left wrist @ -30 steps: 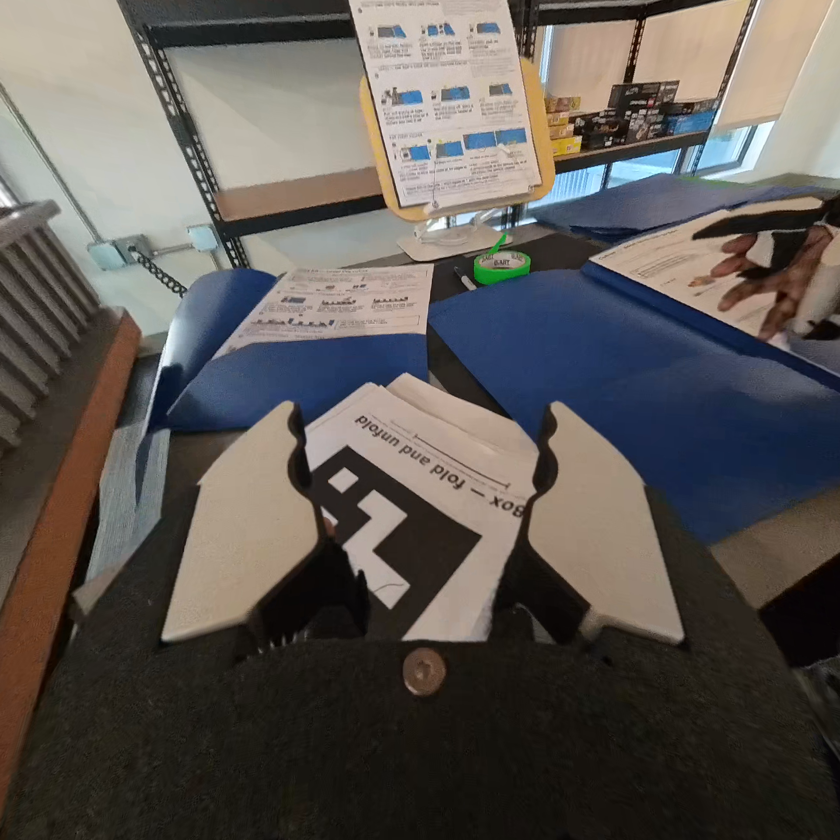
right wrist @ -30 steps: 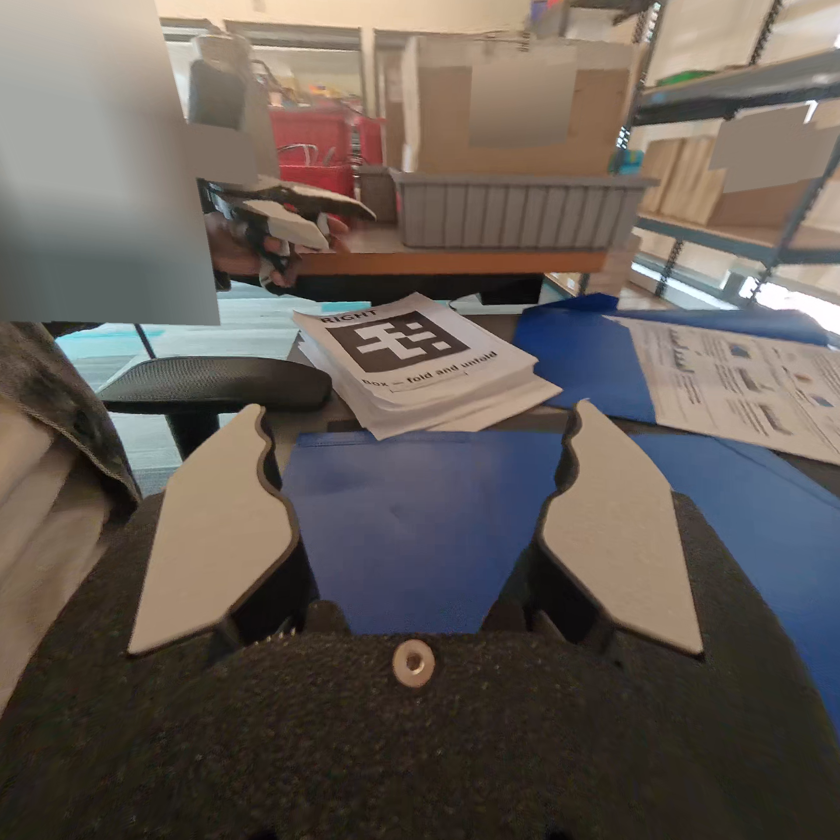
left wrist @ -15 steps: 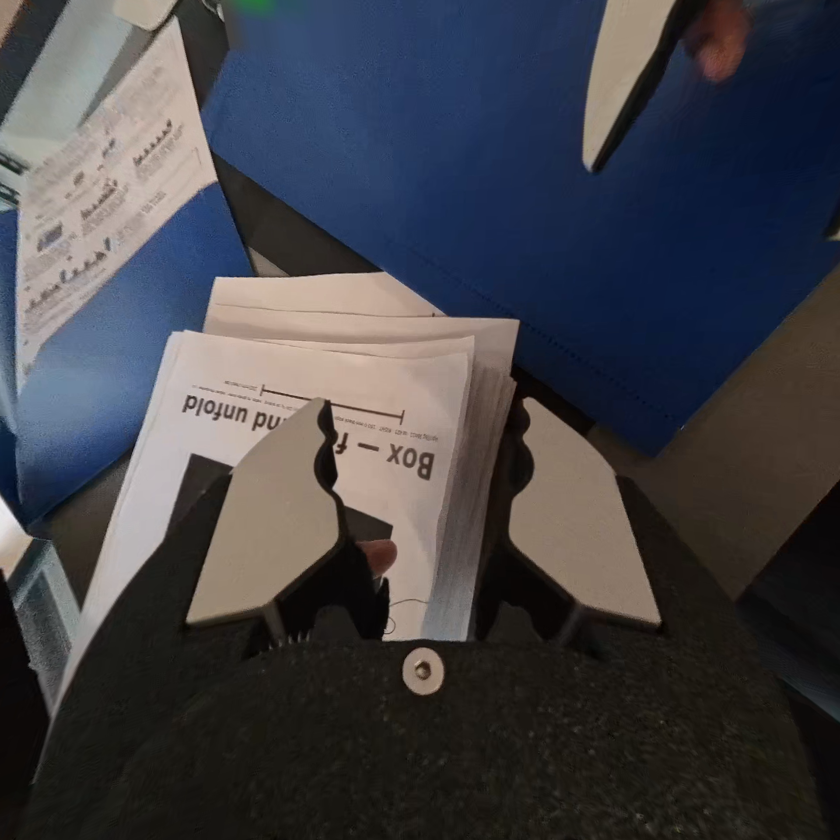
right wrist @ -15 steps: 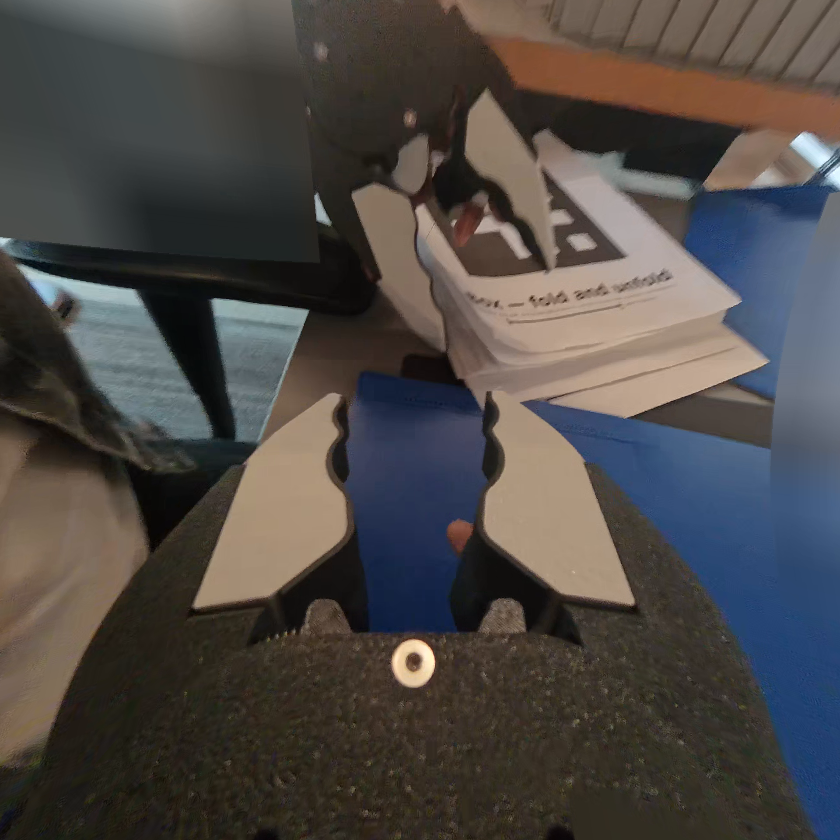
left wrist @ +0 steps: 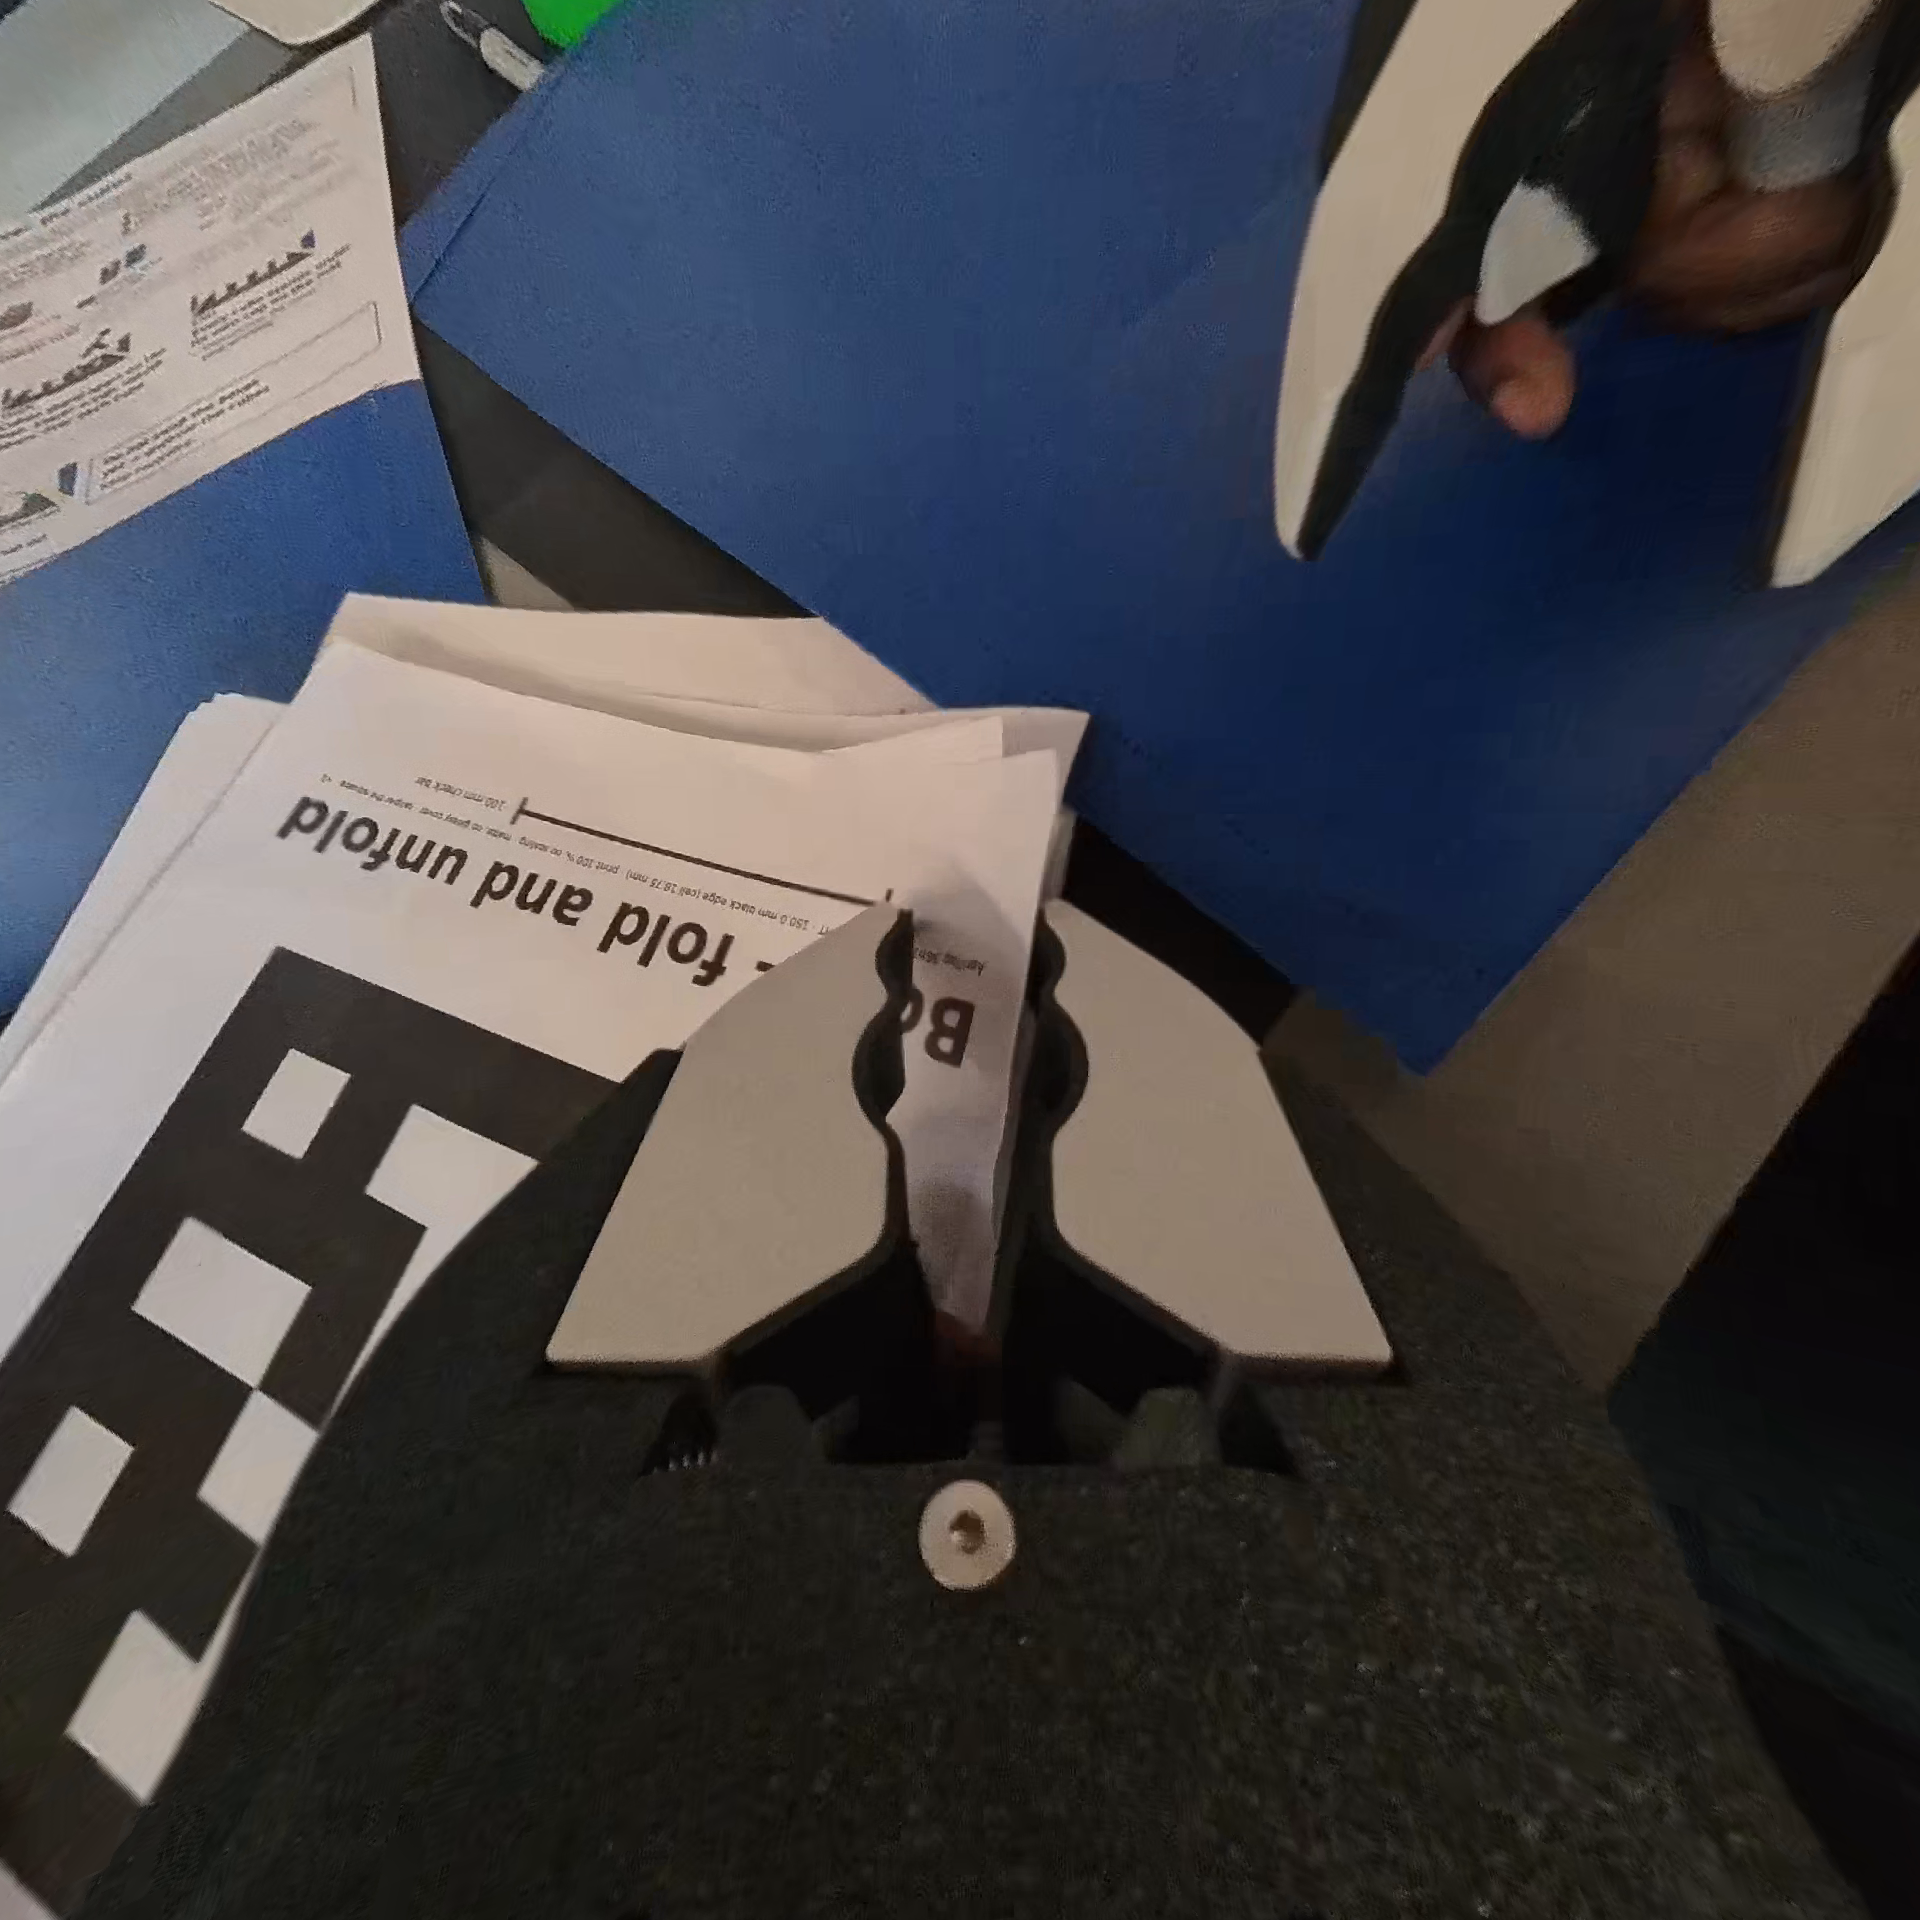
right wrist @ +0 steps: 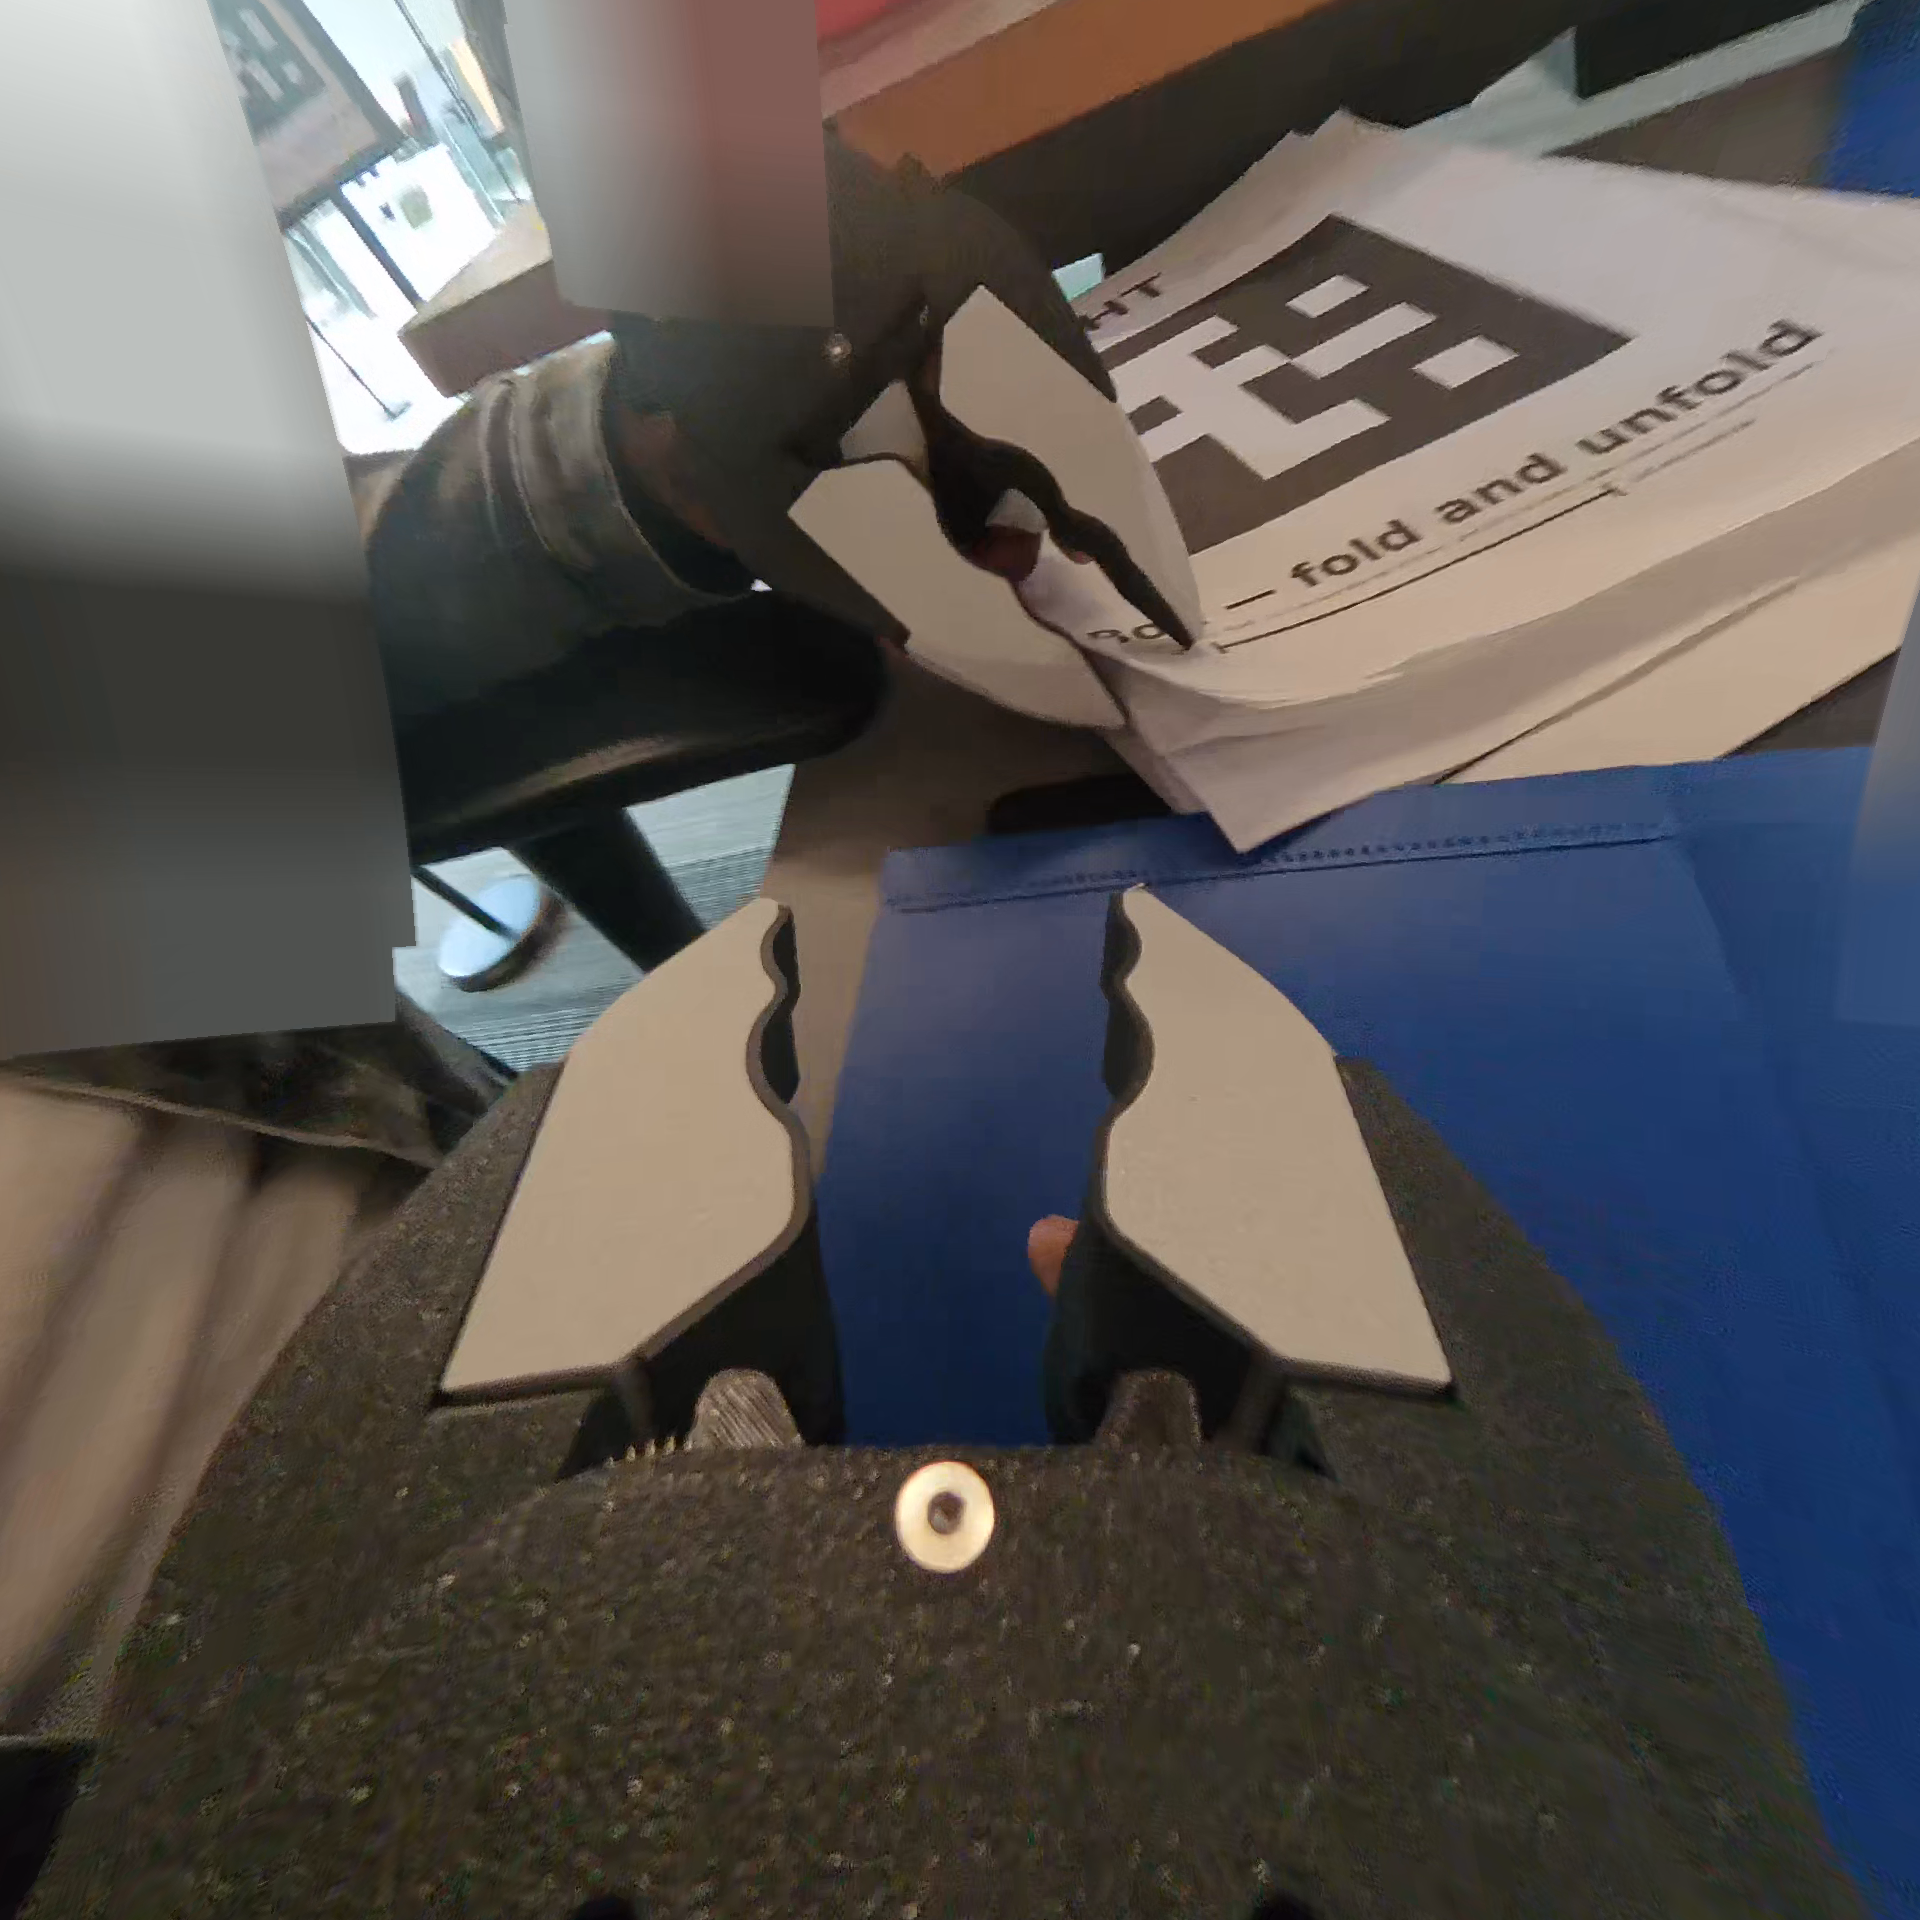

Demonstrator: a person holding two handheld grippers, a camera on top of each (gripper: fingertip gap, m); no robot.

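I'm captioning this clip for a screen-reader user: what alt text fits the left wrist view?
The left gripper is shut on the corner of the top sheet of a white paper stack, which bears a black-and-white square marker. Beyond lies a blue folder, with the open right gripper over it at upper right.
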